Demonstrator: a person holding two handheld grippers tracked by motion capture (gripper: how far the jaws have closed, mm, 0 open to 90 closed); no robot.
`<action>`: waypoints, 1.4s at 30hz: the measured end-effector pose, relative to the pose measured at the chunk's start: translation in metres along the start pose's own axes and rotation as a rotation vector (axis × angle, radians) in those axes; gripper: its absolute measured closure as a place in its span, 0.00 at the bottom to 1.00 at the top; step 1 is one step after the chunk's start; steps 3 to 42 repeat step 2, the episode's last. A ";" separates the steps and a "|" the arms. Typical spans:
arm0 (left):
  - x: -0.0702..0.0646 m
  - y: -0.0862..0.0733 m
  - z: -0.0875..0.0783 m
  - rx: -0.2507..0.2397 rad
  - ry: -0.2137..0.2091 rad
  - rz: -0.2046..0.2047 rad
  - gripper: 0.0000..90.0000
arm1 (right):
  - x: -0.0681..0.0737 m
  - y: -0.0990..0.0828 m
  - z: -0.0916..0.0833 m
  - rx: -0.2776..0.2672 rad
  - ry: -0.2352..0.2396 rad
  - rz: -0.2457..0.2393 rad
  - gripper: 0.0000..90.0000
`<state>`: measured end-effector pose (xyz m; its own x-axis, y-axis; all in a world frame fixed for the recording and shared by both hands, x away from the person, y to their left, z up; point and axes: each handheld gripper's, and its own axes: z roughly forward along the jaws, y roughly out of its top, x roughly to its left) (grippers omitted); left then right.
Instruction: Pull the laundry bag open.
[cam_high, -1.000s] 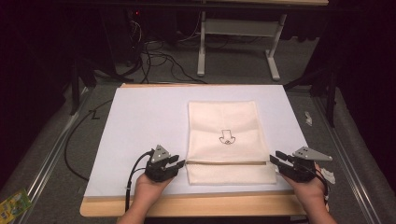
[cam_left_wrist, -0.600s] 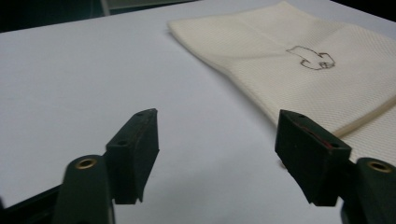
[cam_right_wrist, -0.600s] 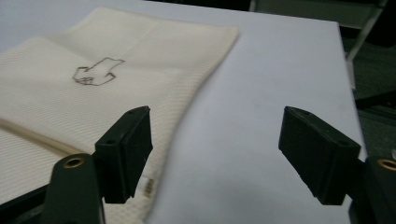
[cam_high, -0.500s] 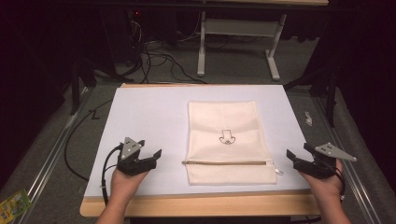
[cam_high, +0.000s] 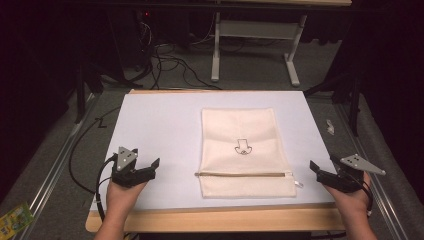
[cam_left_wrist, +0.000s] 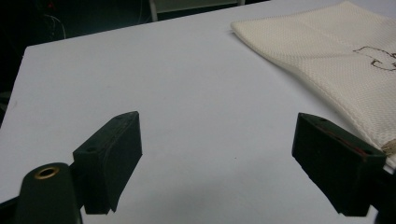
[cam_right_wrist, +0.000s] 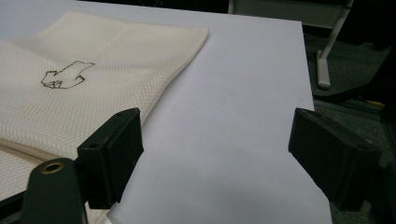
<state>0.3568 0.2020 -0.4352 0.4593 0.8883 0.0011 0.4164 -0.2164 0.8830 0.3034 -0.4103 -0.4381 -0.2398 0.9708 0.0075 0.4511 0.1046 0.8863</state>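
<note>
A cream fabric pouch lies flat in the middle of the white table top, with a small dark drawing on it and a closed zipper near its front edge. My left gripper is held low over the table well to the left of the pouch, open and empty. Between its spread jaws in the left gripper view is bare white surface, with the pouch to the right. My right gripper is at the table's right edge, open and empty, with the pouch to its left.
A wooden strip runs along the table's front edge. Behind the table stand a white metal frame and loose cables on the floor. A green packet lies on the floor at the lower left.
Both grippers have drawn apart sideways from the ends of the pouch's zipper, the left going left and the right going right. The pouch lies where it was.
</note>
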 end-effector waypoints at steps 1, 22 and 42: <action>0.001 0.000 0.000 -0.001 0.002 -0.006 0.18 | -0.001 0.000 0.000 -0.003 0.000 -0.001 0.20; 0.003 -0.001 0.000 0.000 0.002 -0.013 0.18 | -0.002 -0.001 0.000 -0.002 -0.002 0.002 0.20; 0.003 -0.001 0.000 0.000 0.002 -0.013 0.18 | -0.002 -0.001 0.000 -0.002 -0.002 0.002 0.20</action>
